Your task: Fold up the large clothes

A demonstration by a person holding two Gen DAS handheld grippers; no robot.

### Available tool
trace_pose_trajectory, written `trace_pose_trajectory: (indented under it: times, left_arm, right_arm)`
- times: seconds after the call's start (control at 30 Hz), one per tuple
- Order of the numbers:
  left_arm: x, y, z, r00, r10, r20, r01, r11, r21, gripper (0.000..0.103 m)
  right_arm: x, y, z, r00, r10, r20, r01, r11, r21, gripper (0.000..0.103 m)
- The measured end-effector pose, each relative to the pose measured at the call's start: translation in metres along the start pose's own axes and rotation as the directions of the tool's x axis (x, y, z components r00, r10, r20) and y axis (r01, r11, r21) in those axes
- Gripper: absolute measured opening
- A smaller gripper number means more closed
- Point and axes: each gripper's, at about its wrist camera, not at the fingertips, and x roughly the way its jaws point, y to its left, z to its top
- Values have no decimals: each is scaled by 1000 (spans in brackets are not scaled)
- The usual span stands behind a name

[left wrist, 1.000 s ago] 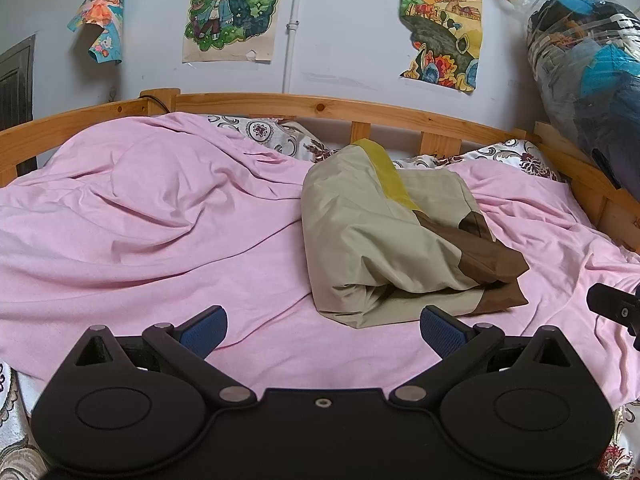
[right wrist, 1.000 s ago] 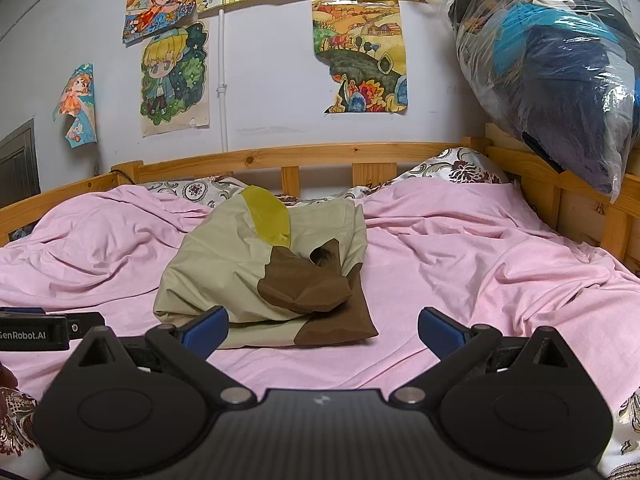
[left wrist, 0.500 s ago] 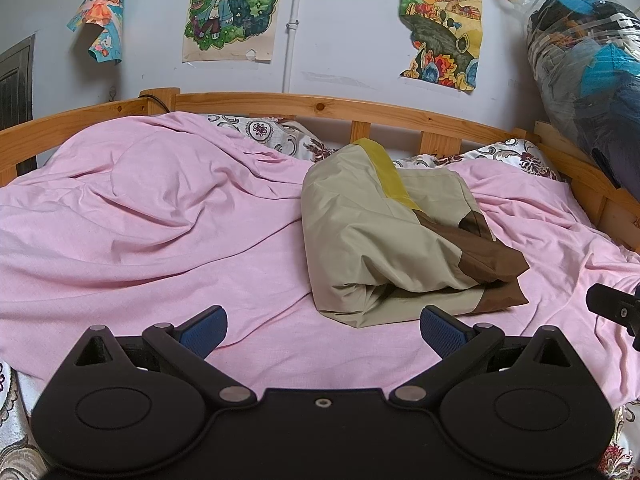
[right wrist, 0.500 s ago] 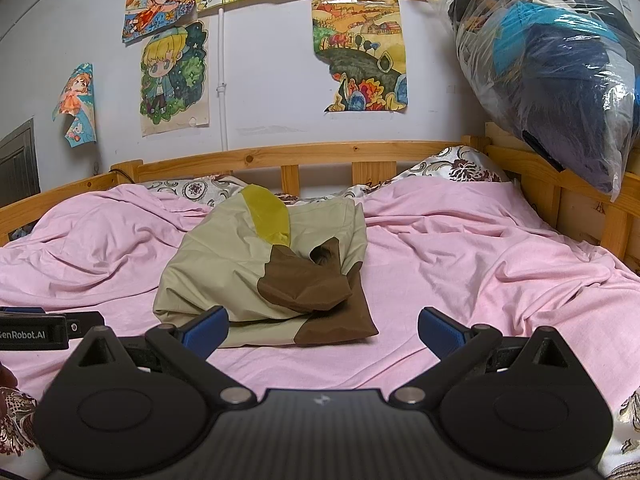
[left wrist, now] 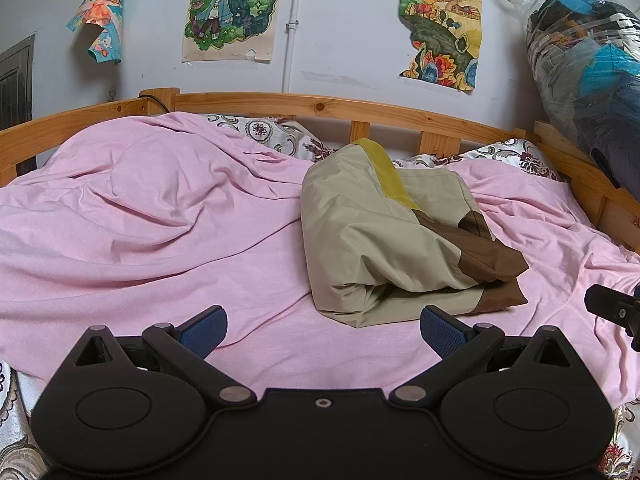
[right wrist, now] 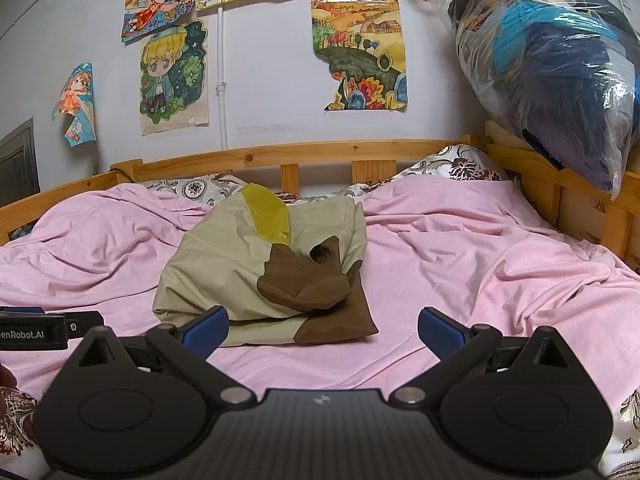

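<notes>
Beige jacket (left wrist: 384,236) with a yellow stripe and brown panels lies folded into a compact bundle on the pink sheet (left wrist: 160,220) of the bed, toward the wooden headboard rail (left wrist: 320,106). In the right wrist view the same bundle (right wrist: 248,264) sits left of centre, its brown sleeve part (right wrist: 308,284) lying on top at the near right corner.

Both tongs are released and grasp nothing. The left tongs (left wrist: 322,330) hover above the sheet just in front of the bundle, blue pads (left wrist: 442,330) spread wide apart. The right tongs (right wrist: 322,330) hang likewise over the sheet, near the bundle's front edge, apart from it.

Patterned pillows (right wrist: 456,166) rest against the rail. Cartoon posters (left wrist: 228,4) hang on the wall, and a clear plastic bag of clothes (right wrist: 552,64) sits at the right.
</notes>
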Motion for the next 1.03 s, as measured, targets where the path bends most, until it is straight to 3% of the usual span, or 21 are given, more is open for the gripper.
trace_pose_trajectory:
  times: [0.53, 1.03]
  left_arm:
    - [1, -6, -1, 999, 35, -28, -34, 998, 53, 102]
    - [1, -4, 1, 999, 16, -41, -14, 998, 56, 102]
  right_arm:
    - [0, 1, 0, 1000, -1, -1, 1, 1000, 0, 103]
    - [0, 0, 0, 1000, 0, -6, 0, 1000, 1, 103]
